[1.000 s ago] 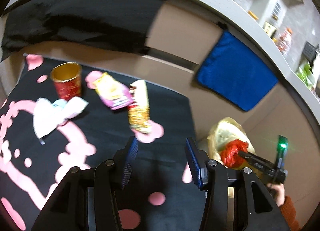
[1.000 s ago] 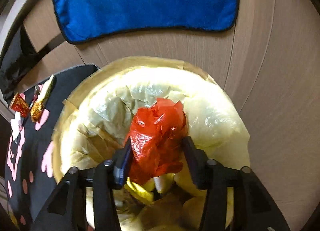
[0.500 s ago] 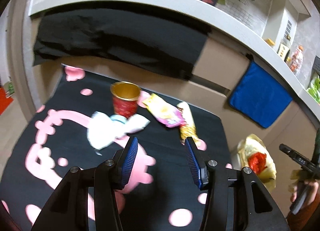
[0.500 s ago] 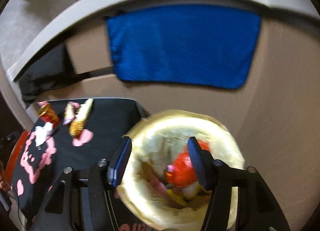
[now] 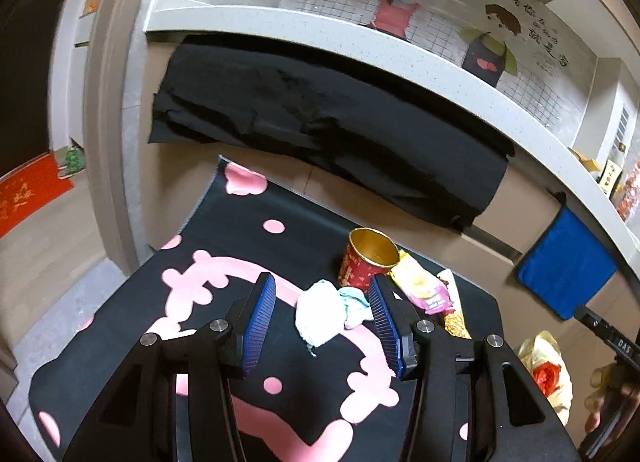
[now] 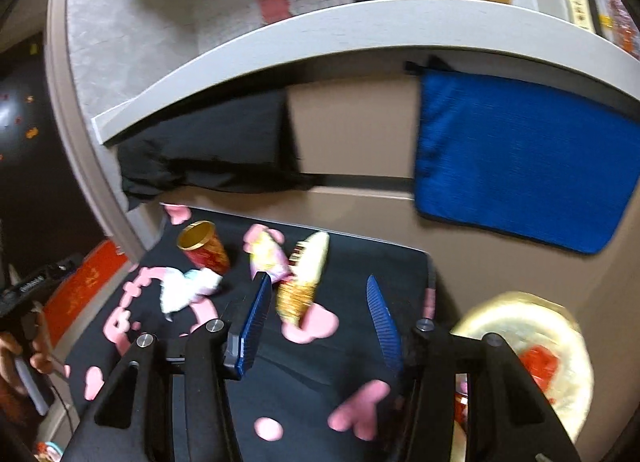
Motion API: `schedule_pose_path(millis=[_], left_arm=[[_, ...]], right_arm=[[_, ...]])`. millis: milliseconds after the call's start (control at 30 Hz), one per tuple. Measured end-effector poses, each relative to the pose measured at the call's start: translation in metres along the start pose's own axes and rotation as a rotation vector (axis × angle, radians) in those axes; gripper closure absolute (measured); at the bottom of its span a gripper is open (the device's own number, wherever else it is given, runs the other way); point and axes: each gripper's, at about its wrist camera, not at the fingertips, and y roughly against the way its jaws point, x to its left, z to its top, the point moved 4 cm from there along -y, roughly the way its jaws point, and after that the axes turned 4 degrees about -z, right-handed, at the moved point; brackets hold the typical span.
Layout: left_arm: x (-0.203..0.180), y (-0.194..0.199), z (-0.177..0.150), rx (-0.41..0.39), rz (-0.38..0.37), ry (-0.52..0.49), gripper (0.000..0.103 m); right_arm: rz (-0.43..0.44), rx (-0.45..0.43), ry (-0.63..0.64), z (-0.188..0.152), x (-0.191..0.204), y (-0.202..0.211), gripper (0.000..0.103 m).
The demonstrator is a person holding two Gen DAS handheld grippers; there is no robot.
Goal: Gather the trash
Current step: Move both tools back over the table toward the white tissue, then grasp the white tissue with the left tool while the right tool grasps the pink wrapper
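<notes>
My left gripper point(image 5: 322, 326) is open above the black mat point(image 5: 248, 222), and the crumpled white tissue point(image 5: 324, 312) lies on the mat framed between its fingers, untouched. Behind the tissue stands a red cup with a gold inside point(image 5: 366, 262). To the cup's right lie a pink-yellow wrapper point(image 5: 420, 286) and a yellow snack wrapper point(image 5: 454, 314). My right gripper point(image 6: 318, 326) hangs over the mat with nothing between its closing jaws, the yellow snack wrapper point(image 6: 304, 274) lying beyond them. At its lower right the yellow-lined bin point(image 6: 500, 302) holds a red bag point(image 6: 538, 360).
A blue towel point(image 6: 520, 166) and a black cloth point(image 5: 320, 130) hang from the counter edge point(image 5: 360, 38) behind the mat. A hand point(image 6: 20, 342) grips the left gripper's handle at the left edge of the right wrist view. A red doormat point(image 5: 28, 190) lies on the floor at left.
The right gripper let go of the red bag, which now lies in the bin, then rose and swung left over the mat. The left gripper swung left until the tissue sat between its fingers.
</notes>
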Motion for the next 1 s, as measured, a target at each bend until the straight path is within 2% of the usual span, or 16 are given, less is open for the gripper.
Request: schedule_pose_path(millis=[100,167,233,400,567,667,733,900,1000], left_arm=[[0.000,-0.023,-0.007,0.053,-0.052,-0.001,0.053],[-0.004,-0.047,-0.015,0.116,-0.101,0.011,0.053],[-0.010,-0.065,-0.022,0.155,-0.119,0.009,0.053],[-0.030,-0.098,-0.030,0.181,-0.095,-0.026,0.053],[-0.045,-0.128,-0.033,0.159,-0.042,-0.053,0.053],[-0.046,-0.148,-0.032,0.164,-0.014,-0.047,0.053],[-0.042,-0.162,-0.032,0.174,0.030,-0.042,0.053],[-0.030,-0.189,-0.043,0.243,0.097,-0.011,0.053],[-0.026,-0.192,-0.048,0.252,0.100,0.021,0.051]], right_arm=[[0.018,0.003,0.034,0.004,0.017,-0.010,0.055],[0.027,0.009,0.055,0.003,0.023,-0.016,0.055],[0.025,0.018,0.077,0.000,0.026,-0.024,0.055],[0.010,0.064,0.097,-0.014,0.019,-0.047,0.055],[0.060,0.138,0.071,-0.030,0.008,-0.072,0.055],[0.072,0.155,0.070,-0.037,0.005,-0.079,0.055],[0.069,0.162,0.084,-0.041,0.005,-0.082,0.055],[0.028,0.163,0.118,-0.044,-0.002,-0.086,0.055],[0.051,0.165,0.091,-0.042,-0.005,-0.091,0.055]])
